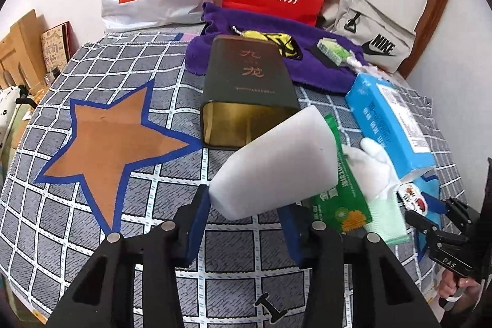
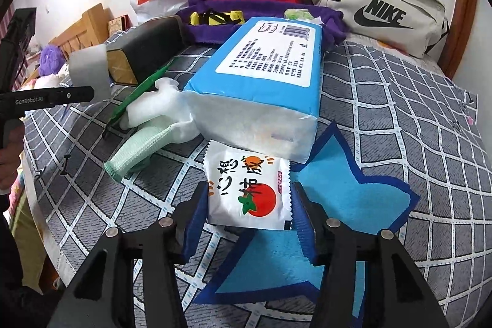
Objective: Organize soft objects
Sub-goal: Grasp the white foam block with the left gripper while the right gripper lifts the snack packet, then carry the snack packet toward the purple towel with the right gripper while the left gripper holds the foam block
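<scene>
Left wrist view shows my left tongs (image 1: 246, 202) clamped on a white foam block (image 1: 276, 162), lifted above the checked bedsheet (image 1: 92, 235). The block's far end is in front of the open mouth of a dark tin box (image 1: 246, 91) that lies on its side. To the left of the tin, an orange star patch (image 1: 104, 156) lies flat on the sheet. Beside the block lie a green sachet (image 1: 341, 199) and a white glove (image 1: 372, 168).

Through the right wrist camera I see my right tongs (image 2: 249, 211) around a white snack packet (image 2: 249, 186) with a tomato picture; both pads touch its edges. The packet lies partly on a blue star patch (image 2: 353, 199), just beside a blue tissue pack (image 2: 267, 76).
</scene>
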Tool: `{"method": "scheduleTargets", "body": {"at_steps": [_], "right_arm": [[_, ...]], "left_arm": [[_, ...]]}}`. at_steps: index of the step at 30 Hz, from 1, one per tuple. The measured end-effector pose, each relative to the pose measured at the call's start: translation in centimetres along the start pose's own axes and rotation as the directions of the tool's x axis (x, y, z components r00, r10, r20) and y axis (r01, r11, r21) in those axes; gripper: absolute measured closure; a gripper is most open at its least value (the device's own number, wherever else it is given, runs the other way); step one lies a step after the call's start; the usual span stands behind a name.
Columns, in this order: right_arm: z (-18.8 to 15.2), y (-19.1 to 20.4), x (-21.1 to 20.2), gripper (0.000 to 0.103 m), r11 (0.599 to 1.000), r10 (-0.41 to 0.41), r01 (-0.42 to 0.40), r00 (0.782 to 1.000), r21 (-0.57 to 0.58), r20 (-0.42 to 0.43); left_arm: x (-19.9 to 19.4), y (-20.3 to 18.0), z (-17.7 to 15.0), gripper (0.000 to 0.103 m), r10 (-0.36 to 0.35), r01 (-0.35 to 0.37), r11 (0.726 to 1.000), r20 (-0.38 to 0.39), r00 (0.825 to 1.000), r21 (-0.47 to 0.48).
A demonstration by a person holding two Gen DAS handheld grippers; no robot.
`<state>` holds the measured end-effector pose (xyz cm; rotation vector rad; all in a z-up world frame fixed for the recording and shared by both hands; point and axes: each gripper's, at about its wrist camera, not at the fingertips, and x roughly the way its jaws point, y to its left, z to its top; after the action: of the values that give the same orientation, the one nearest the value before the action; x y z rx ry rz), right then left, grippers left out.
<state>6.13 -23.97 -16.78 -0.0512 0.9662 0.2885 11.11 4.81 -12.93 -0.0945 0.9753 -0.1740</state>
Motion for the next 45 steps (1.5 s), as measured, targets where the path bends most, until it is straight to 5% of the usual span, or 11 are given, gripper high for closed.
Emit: {"method": "scheduleTargets", "body": {"at_steps": [21,45], "right_arm": [[1.6,1.4,-5.0,0.054,0.995,0.097,-0.092,0.990,-0.048,0.106],[13.7,-2.3,-4.6,0.054,0.998,0.021,-0.033,0.979,0.060,0.202]], "left_arm": [[-4.4,-0.4,1.1,0.062,-0.015,0.017,1.000,0.075,0.997,-0.024],[-4.6,-0.5,8.3,0.062,0.022,-0.017,0.998,0.089,0.996,-0.055]]}}
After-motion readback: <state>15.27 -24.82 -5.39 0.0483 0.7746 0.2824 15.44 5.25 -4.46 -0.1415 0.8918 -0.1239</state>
